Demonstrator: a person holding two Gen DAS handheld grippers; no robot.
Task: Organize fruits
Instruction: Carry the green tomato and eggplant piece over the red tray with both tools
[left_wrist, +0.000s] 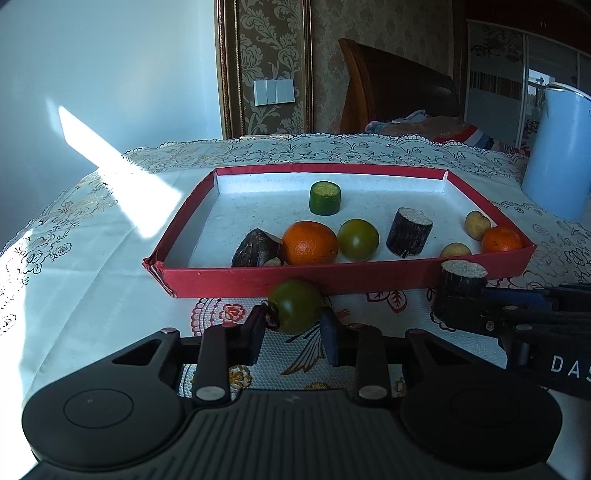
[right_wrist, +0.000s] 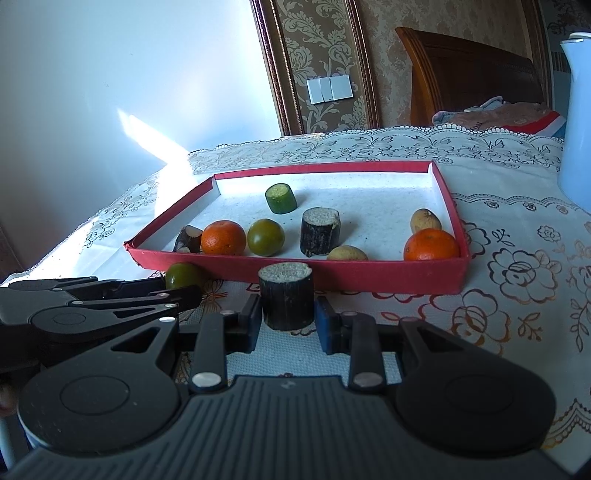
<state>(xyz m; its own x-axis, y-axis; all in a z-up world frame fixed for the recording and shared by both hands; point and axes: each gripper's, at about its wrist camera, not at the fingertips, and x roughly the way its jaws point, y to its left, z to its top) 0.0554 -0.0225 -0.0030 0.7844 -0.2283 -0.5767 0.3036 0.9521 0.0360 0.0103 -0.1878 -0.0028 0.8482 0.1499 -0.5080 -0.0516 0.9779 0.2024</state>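
Two handheld claws sit side by side over a counter (right_wrist: 517, 229) covered with a floral lace cloth, both aimed at a shallow red tray (left_wrist: 332, 278) just ahead of them.

The left claw (left_wrist: 293, 325) is clenched on a round green fruit (left_wrist: 295, 310), one pad pressing on each side of it. The fruit sits just short of the tray's near wall, outside the tray. In the right wrist view this green fruit (right_wrist: 181, 276) shows to the left of the right claw, at the tip of the left one.

The right claw (right_wrist: 286, 321) is clenched on a short dark stalk piece (right_wrist: 286, 301) standing upright with its pale cut face up. It too is just short of the tray's near wall (right_wrist: 332, 273), outside it.

Inside the tray, beyond the claws: a dark wedge-shaped piece (left_wrist: 256, 249) at far left, touching a large orange (left_wrist: 310, 243); just beside that, a second green fruit (left_wrist: 358, 240); then an upright dark stalk piece (left_wrist: 408, 232). Farther back stands a small green cylinder (left_wrist: 325, 198) with a pale top. To the right lie two small yellowish fruits (left_wrist: 477, 224) (left_wrist: 455, 250) and a smaller orange (left_wrist: 501, 240) in the near right corner.

A pale blue jug (left_wrist: 557, 151) stands on the counter, beyond and right of the tray.
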